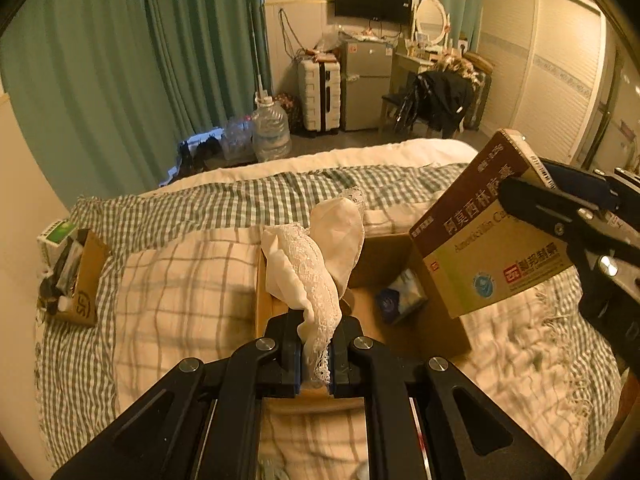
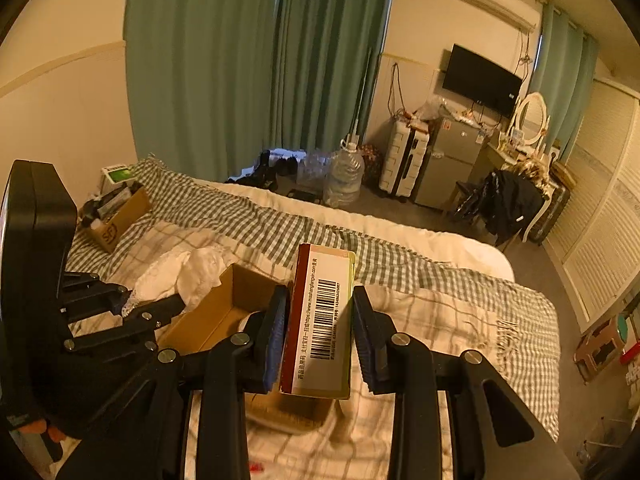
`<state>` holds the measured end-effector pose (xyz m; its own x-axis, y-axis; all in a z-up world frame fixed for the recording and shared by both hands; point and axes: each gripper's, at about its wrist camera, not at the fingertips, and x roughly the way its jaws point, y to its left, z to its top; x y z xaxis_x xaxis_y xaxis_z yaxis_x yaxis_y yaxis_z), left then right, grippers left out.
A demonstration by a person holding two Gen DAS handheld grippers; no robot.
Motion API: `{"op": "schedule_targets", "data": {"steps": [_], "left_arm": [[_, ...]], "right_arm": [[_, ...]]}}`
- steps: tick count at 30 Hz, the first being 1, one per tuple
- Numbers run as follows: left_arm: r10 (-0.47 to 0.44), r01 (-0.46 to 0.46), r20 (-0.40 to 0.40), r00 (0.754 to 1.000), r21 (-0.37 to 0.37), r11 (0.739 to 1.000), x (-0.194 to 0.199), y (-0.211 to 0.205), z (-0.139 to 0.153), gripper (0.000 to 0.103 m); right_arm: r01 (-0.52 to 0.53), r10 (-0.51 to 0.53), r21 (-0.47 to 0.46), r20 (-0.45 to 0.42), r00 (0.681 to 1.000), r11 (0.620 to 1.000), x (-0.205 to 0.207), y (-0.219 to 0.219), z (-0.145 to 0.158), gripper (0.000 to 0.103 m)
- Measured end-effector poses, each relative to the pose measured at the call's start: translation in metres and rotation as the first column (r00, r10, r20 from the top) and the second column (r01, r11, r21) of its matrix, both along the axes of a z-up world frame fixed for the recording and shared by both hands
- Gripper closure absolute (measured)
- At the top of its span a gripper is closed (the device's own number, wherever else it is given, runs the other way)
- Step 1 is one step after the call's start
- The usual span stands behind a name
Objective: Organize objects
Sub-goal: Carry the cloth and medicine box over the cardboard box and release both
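Note:
My left gripper (image 1: 316, 336) is shut on a white lace cloth (image 1: 316, 256) and holds it over the near-left edge of an open cardboard box (image 1: 444, 332) on the bed. My right gripper (image 2: 318, 320) is shut on a brown and green medicine box (image 2: 320, 320), held above the same cardboard box (image 2: 216, 312); the medicine box also shows in the left wrist view (image 1: 488, 236), tilted at the right. A small blue and white packet (image 1: 400, 296) lies inside the cardboard box. The cloth (image 2: 188, 272) and left gripper (image 2: 128, 304) show at the left of the right wrist view.
A second cardboard box (image 1: 86, 280) filled with small items sits at the bed's far left by the wall. The bed carries a checked blanket (image 1: 180, 280). Beyond it are a water jug (image 1: 270, 128), suitcase (image 1: 318, 96), small fridge (image 1: 366, 84) and a chair with dark clothes (image 1: 440, 104).

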<state>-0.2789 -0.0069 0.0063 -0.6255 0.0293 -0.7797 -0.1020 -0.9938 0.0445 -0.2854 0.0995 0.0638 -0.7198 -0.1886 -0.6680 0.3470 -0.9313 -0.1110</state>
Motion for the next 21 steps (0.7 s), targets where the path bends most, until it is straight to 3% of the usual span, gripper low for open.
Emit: {"op": "schedule_targets", "data": {"steps": [6,10,14,17,18,19,20,21], "left_arm": [[0.004,-0.005,0.065,0.998,0.013,1.000,-0.041,0.001,-0.046,0.095],[-0.002,0.001,0.123,0.992,0.005,1.000,-0.053,0.003,-0.080,0.095],[-0.019,0.016,0.147,0.989,0.023,1.000,-0.054,0.005,-0.096,0.095],[-0.021,0.019,0.135,0.991,0.016,1.000,-0.048,0.009,-0.092,0.083],[-0.025,0.023,0.136,0.990,0.017,1.000,-0.045,0.010,-0.089,0.072],[-0.028,0.026,0.136,0.990,0.014,1.000,-0.043,0.013,-0.086,0.056],[-0.028,0.027,0.123,0.992,0.004,1.000,-0.039,0.016,-0.079,0.046],[-0.024,0.025,0.103,0.994,-0.007,1.000,-0.034,0.016,-0.072,0.032]], "right_arm": [[0.013,-0.011,-0.027,0.084,0.996,1.000,-0.057,-0.008,-0.046,0.073],[0.018,-0.009,-0.052,0.160,0.987,0.998,-0.075,-0.003,-0.085,0.073],[0.019,-0.003,-0.079,0.197,0.980,0.997,-0.077,0.006,-0.109,0.073],[0.039,-0.015,-0.115,0.204,0.979,0.993,-0.075,0.018,-0.108,0.071],[0.041,-0.016,-0.123,0.197,0.980,0.992,-0.073,0.021,-0.105,0.070],[0.044,-0.018,-0.131,0.190,0.982,0.990,-0.070,0.024,-0.100,0.063],[0.055,-0.031,-0.135,0.179,0.983,0.989,-0.066,0.028,-0.091,0.055],[0.065,-0.042,-0.136,0.164,0.985,0.989,-0.061,0.031,-0.083,0.040]]}}
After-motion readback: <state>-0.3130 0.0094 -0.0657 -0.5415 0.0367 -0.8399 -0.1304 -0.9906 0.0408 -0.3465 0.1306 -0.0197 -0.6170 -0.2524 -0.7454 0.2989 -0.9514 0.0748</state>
